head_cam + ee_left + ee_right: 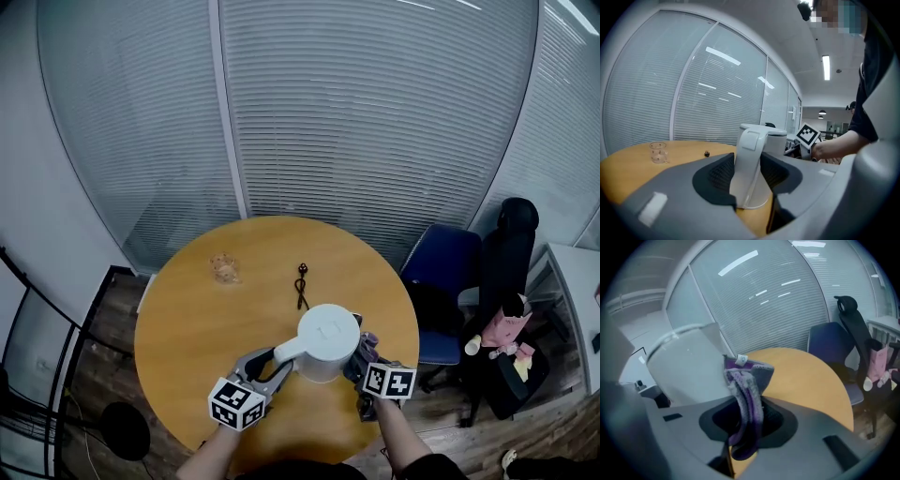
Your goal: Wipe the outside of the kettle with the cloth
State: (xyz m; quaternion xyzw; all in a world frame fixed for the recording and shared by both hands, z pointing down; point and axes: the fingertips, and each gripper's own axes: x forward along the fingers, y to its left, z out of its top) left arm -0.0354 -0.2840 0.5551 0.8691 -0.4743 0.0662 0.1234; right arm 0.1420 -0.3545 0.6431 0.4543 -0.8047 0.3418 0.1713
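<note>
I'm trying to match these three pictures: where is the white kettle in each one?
Head view: kettle low centre.
Left gripper view: kettle centre, handle clamped in the jaws.
Right gripper view: kettle left, beside the cloth in the jaws.
Shared landmark: the round wooden table.

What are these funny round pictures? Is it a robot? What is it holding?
It is not a robot. A person holds a grabber tool in each hand. One picture comes from a camera on their head, looking down at a round wooden table. The other two come from cameras on the grabbers. The left gripper squeezes the handle of the white kettle. The right gripper pinches a purple cloth right beside the kettle. A small clear glass and a black cord also lie on the table.
</note>
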